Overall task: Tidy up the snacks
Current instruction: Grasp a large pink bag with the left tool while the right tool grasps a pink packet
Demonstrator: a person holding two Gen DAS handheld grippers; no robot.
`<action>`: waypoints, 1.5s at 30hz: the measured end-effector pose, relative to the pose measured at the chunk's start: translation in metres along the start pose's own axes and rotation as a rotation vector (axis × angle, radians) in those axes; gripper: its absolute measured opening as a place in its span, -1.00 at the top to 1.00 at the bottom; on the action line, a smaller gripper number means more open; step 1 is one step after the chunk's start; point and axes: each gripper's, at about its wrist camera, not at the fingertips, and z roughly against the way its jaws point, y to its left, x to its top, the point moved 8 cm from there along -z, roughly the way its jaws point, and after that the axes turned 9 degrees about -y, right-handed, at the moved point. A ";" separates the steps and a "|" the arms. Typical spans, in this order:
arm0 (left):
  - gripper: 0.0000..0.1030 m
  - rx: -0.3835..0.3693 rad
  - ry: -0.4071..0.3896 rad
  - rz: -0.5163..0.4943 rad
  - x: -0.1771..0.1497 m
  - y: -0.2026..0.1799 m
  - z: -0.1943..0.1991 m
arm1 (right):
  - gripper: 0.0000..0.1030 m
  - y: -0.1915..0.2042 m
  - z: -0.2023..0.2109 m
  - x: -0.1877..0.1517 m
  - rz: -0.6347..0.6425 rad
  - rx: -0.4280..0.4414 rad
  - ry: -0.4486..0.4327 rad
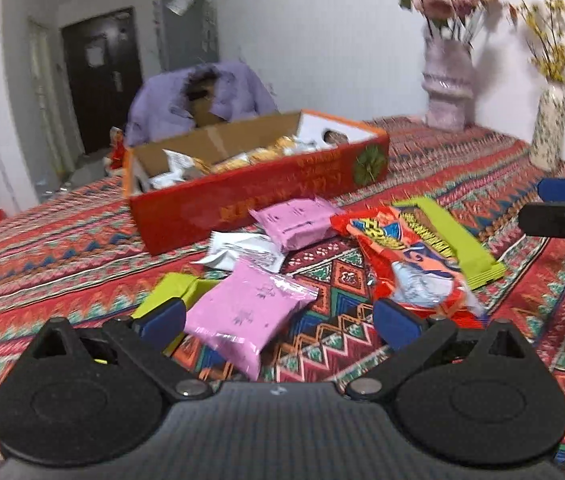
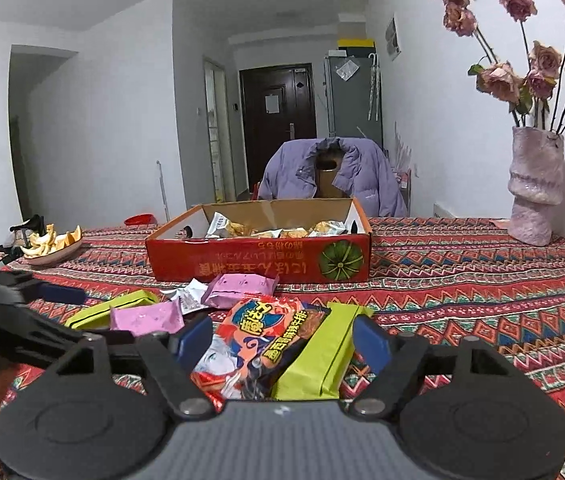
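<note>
A red cardboard box (image 1: 266, 196) (image 2: 242, 258) holding several wrapped snacks stands on the patterned tablecloth. Loose snacks lie in front of it. My left gripper (image 1: 278, 316) is open, low over a pink packet (image 1: 246, 312), which lies between its jaws. A second pink packet (image 1: 296, 224), a white packet (image 1: 242, 252), a green bar (image 1: 170, 292) and a red printed bag (image 1: 410, 264) on a green box (image 1: 454, 236) lie around. My right gripper (image 2: 282, 342) is open around the red bag (image 2: 258, 336) and green box (image 2: 322, 352).
A pink vase of dried roses (image 2: 534, 196) and a speckled vase (image 1: 548, 128) stand at the right by the wall. A plate of peels (image 2: 52, 246) sits far left. A chair with a purple jacket (image 2: 334, 176) is behind the table.
</note>
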 end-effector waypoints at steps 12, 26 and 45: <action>-0.70 -0.072 0.099 0.044 -0.010 0.025 -0.059 | -0.49 -0.007 -0.060 0.003 0.002 0.033 0.075; -0.22 -0.048 0.110 0.174 -0.016 0.030 -0.048 | -0.65 0.017 -0.173 0.009 -0.036 0.158 0.180; -0.21 0.220 -0.012 0.281 0.001 0.053 0.052 | -0.35 0.047 -0.222 -0.010 -0.022 0.158 0.290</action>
